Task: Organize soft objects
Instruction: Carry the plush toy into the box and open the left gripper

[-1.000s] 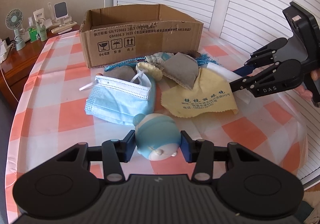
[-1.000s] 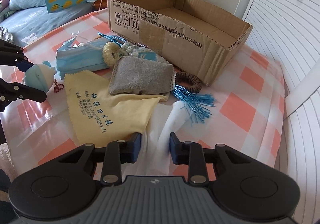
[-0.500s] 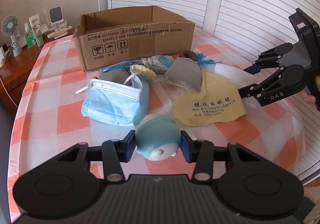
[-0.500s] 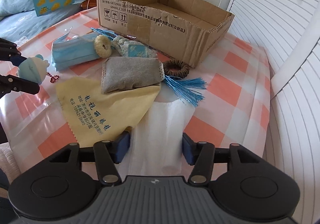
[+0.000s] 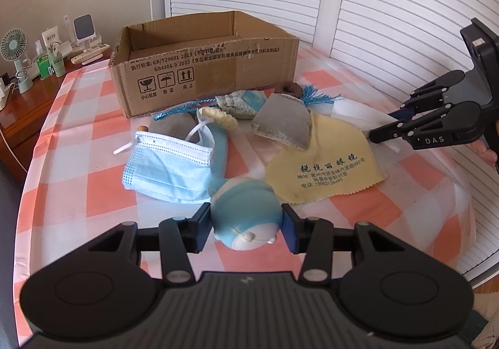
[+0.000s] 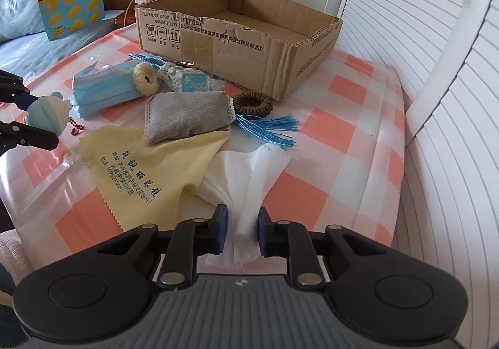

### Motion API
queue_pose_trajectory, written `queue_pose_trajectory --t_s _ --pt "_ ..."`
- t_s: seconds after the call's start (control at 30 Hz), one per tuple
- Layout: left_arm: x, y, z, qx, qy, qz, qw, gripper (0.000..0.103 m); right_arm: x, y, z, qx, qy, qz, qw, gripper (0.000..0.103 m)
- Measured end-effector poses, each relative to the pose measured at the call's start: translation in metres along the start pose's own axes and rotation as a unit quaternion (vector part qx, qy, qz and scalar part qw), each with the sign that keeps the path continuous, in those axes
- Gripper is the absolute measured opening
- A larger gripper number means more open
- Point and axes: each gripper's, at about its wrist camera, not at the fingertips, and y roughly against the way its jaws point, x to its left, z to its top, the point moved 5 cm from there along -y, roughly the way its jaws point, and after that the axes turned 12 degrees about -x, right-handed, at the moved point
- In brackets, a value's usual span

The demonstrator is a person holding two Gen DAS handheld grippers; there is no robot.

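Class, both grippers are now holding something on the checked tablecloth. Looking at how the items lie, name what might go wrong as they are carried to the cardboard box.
1. The right gripper pinches only one bunched end of the white cloth; a corner of the yellow cloth overlaps it and may be dragged along.
2. The blue toy in the left gripper is rounded, so it may slip free.
3. Its red bead chain could snag the yellow cloth.

The box (image 6: 237, 37) is rough brown cardboard with torn edges. The yellow cloth (image 6: 149, 174) looks soft and smooth. The table cover (image 6: 336, 143) is shiny plastic. The grey pouch (image 6: 184, 118) looks fuzzy.
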Motion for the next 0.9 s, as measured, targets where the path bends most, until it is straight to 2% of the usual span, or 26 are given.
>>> queue_pose_trajectory --t_s 0.23,0.47,0.73,0.9 --pt "0.001 0.004 0.003 0.0 -0.002 0.002 1.0 0.045 -0.003 0.029 0.009 -0.021 0.0 -0.026 0.999 0.023" --pt "0.005 0.02 0.02 -0.005 -0.012 -0.005 0.9999 0.045 0.004 0.051 0.034 -0.05 0.001 -0.024 0.998 0.023" --pt "0.016 0.025 0.059 -0.02 -0.031 -0.012 0.9992 0.045 0.017 0.044 0.072 -0.079 0.009 -0.001 0.997 0.023" --pt "0.029 0.013 0.102 -0.046 -0.05 -0.006 0.9977 0.045 0.009 0.031 0.101 -0.095 0.008 0.003 0.995 0.023"
